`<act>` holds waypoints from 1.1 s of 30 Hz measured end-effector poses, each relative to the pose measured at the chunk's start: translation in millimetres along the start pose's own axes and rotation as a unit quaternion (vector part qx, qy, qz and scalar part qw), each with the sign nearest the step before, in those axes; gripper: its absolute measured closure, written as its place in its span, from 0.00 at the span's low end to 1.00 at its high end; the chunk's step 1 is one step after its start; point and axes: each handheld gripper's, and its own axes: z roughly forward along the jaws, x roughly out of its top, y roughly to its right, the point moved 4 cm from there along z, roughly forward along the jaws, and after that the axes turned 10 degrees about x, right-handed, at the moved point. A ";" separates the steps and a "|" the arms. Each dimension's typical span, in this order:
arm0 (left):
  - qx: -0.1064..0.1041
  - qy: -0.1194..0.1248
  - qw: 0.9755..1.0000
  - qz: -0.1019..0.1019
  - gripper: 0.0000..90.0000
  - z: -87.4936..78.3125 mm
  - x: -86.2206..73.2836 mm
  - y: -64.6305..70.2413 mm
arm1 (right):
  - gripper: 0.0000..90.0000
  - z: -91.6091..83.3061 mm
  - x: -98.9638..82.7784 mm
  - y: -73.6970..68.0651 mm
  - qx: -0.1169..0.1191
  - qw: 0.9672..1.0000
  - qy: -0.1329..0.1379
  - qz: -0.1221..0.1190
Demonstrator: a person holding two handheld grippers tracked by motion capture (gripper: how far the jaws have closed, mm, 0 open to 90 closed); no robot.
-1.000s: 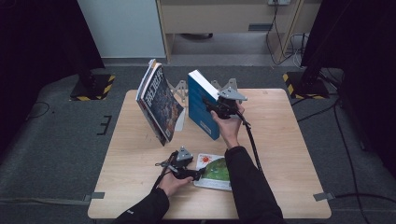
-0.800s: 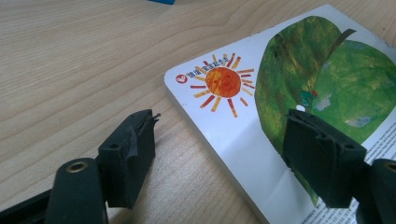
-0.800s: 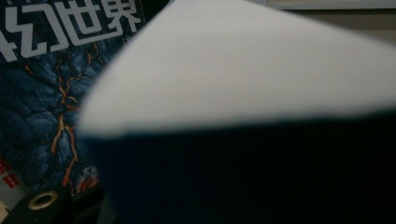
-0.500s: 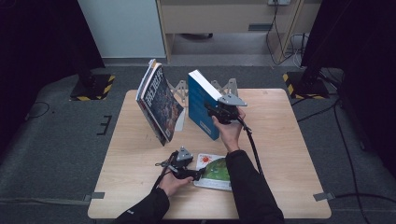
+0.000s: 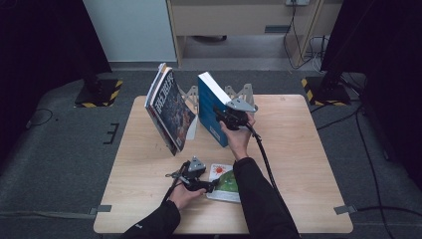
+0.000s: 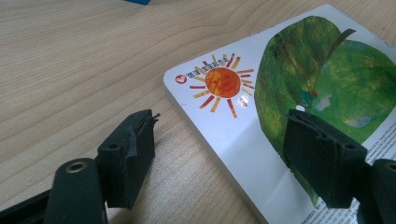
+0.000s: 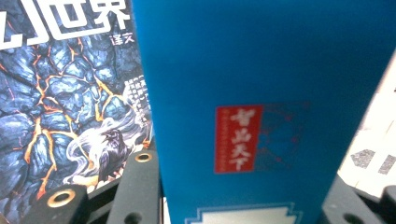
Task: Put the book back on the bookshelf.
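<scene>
A thick blue book (image 5: 209, 110) stands upright on the wooden table (image 5: 298, 149), and my right gripper (image 5: 224, 117) is shut on its spine. In the right gripper view the blue book (image 7: 243, 93) sits between the two jaws of the right gripper (image 7: 243, 207). A dark book with a lava-pattern cover (image 5: 171, 112) leans to its left, and the same dark book (image 7: 70, 116) appears beyond the left jaw. A flat picture book with a sun and green leaves (image 6: 289, 93) lies near the front edge. My left gripper (image 6: 224, 154) stands open across its corner, one jaw over the table and one over the cover.
Grey metal book-stand brackets (image 5: 243, 92) rise behind the blue book at the table's back edge. Black floor stands with yellow-striped bases (image 5: 99, 92) flank the table. A black cable (image 5: 263, 159) trails from the right gripper along the forearm.
The right hand has shifted very slightly with the blue book. The left gripper and the other books stand as before.
</scene>
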 end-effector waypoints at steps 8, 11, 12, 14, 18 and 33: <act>0.000 0.000 1.000 0.000 0.27 0.0 0.0 0.0 | 0.60 -6.7 -1.1 -0.7 0.018 1.000 -0.006 0.013; 0.000 0.000 1.000 0.000 0.26 0.0 0.0 0.0 | 0.59 -13.7 -4.0 0.4 0.027 0.999 -0.010 0.014; 0.000 0.000 1.000 0.000 0.26 0.0 0.0 0.0 | 0.59 -16.5 -5.6 0.9 0.029 0.999 -0.012 0.015; 0.000 0.000 1.000 0.000 0.26 0.1 0.0 0.0 | 0.59 -20.5 -9.0 1.4 0.034 0.999 -0.017 0.017; 0.000 0.000 1.000 0.000 0.26 0.1 0.1 0.1 | 0.66 -22.4 -16.3 1.2 0.030 0.999 -0.031 0.007; 0.001 0.000 1.000 0.000 0.26 0.3 0.2 0.4 | 0.68 -4.8 -13.3 -16.1 0.005 0.999 -0.032 -0.004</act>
